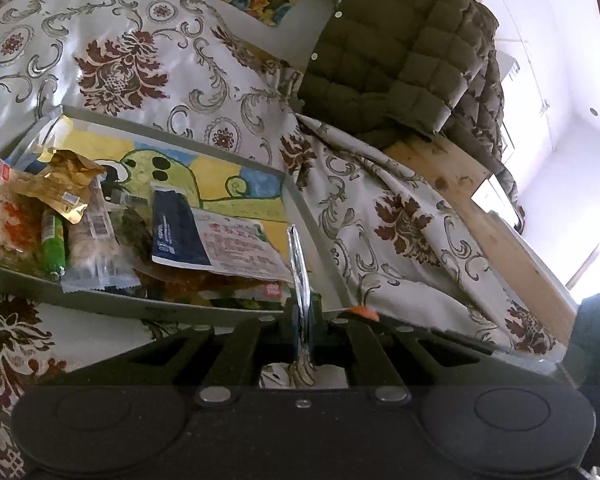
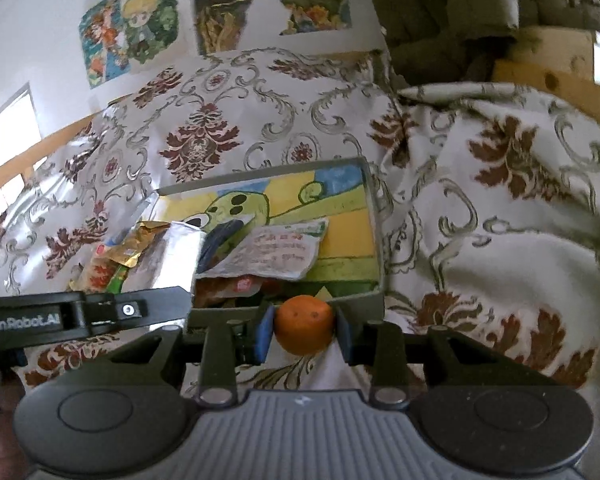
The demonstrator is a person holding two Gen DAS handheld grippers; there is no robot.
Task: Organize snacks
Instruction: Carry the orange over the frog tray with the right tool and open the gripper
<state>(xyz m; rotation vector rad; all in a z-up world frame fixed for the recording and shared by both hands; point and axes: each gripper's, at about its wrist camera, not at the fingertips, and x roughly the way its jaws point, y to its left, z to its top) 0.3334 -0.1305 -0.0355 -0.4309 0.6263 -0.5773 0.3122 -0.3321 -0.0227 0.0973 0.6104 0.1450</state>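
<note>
A grey tray with a cartoon-painted floor holds several snack packets, piled at its left half. My left gripper is shut on a silver foil packet, held edge-on just above the tray's near rim. In the right wrist view the same tray lies ahead, and the left gripper's arm holds the silver foil packet over the pile. My right gripper is shut on a small orange, held at the tray's near rim.
A white cloth with brown floral print covers the surface around the tray. A green quilted jacket lies behind on a wooden frame. Cartoon pictures hang on the wall.
</note>
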